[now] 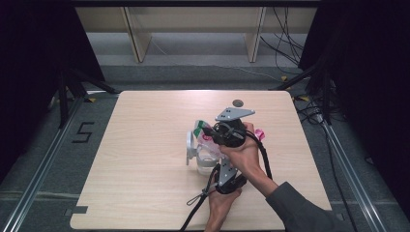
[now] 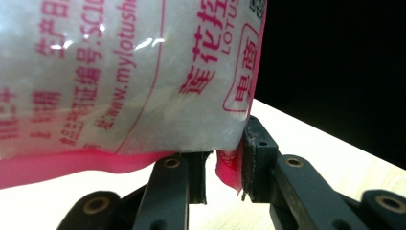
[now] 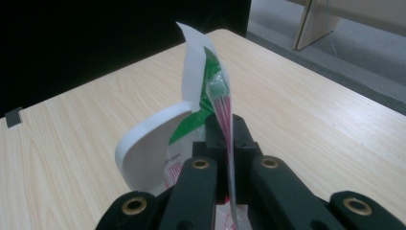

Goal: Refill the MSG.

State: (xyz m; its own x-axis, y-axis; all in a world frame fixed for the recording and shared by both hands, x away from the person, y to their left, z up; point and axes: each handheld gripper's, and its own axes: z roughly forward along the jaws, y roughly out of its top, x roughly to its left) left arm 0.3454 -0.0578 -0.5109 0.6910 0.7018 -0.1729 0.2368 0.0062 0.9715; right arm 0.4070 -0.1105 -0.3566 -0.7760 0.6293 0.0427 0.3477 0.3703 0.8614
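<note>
Your right gripper [image 3: 229, 143] is clamped on the top edge of the clear plastic pouch with pink and green print [image 3: 210, 91]; your left gripper [image 2: 222, 165] pinches its pink bottom corner. The pouch runs lengthwise between them, over the white bowl [image 3: 143, 143].

bag [image 2: 119, 81]: "www.mylotus", "LOTUS", pink Chinese print | floor: "5" [image 1: 83, 132]

Recording lab, black curtains [image 1: 34, 43], floor rails [image 1: 46, 159] (taped markings), loose cables [image 1: 285, 43]
</note>
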